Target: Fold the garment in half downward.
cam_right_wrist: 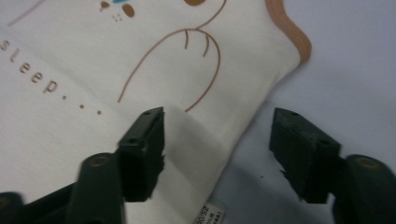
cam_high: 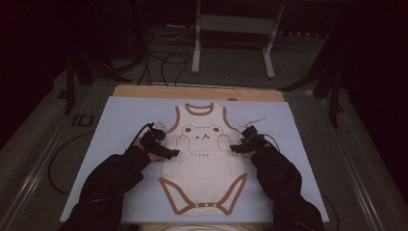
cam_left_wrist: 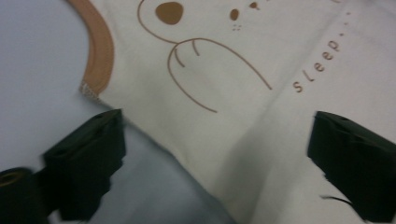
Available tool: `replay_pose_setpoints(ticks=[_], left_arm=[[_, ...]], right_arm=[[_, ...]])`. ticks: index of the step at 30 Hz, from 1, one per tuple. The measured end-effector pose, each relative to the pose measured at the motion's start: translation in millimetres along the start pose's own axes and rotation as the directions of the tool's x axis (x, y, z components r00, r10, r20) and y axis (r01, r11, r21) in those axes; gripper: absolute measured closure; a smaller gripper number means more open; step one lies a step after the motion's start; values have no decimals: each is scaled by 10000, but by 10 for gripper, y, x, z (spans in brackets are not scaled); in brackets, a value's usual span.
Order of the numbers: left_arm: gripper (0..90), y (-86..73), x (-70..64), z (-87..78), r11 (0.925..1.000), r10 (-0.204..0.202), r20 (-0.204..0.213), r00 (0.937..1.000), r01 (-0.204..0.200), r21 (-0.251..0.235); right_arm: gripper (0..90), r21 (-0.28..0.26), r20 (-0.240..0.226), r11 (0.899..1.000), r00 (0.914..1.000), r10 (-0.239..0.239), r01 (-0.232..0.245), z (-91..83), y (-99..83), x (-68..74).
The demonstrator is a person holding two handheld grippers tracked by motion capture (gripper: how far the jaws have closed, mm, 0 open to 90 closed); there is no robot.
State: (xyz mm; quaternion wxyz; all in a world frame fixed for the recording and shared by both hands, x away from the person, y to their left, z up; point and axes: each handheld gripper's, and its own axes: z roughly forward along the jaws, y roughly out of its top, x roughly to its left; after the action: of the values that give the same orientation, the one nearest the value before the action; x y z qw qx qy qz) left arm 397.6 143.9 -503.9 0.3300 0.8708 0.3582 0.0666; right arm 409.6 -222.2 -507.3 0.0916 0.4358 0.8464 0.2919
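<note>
Where "sleep..." is printed, bodysuit [cam_left_wrist: 261, 65], claws [cam_left_wrist: 212, 154] astride.

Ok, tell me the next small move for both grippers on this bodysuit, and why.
Probably lower and close both at once. The left gripper and the right gripper are open, each straddling a side edge of the bodysuit just below the armhole trim, one jaw over cloth and one over the blue mat. Nothing is pinched yet, so a grip comes first.

Matt, smooth cloth bodysuit [cam_high: 202, 159]
</note>
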Motion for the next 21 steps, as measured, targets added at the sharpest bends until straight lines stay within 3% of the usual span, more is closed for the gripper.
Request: replay_pose_setpoints(ticks=[9,14,18,21], left_arm=[[365,-9,30,52,9983,-352,-478,9982,373,447],[425,-4,51,58,9958,-727,-871,9935,772,491],[440,18,15,75,9958,-473,-946,9944,544,740],[502,36,0,84,9949,-567,-1085,9925,652,768]], right_arm=[[528,373,513,9976,9969,-602,584,25,25,48],[594,519,473,9965,9966,-675,650,19,35,61],[685,554,375,9951,9958,-837,816,16,40,78],[746,572,301,9936,9946,-989,971,18,45,96]])
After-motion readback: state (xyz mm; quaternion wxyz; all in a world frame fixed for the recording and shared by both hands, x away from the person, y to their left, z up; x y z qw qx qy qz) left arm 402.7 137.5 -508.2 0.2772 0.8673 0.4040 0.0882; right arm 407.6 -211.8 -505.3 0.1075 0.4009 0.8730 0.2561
